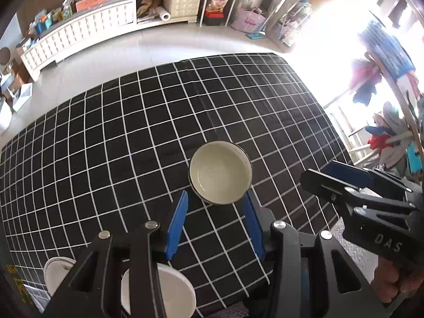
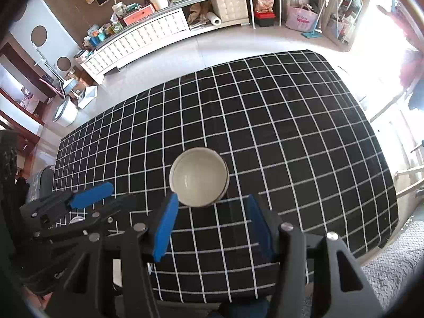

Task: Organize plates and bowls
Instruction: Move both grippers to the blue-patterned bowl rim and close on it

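While upright on checked cloth (image 1: 106, 145): cream bowl (image 1: 220, 172), dark-banded outside | both jaws parted, empty.

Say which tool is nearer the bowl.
Left tool, narrowly: the bowl sits centred just ahead of it. The right tool hovers alongside, the bowl off-centre toward one finger.

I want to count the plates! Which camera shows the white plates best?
The left wrist view: two white plates lie at the table's near edge, partly behind the left gripper. The right wrist view shows only slivers behind the grippers.
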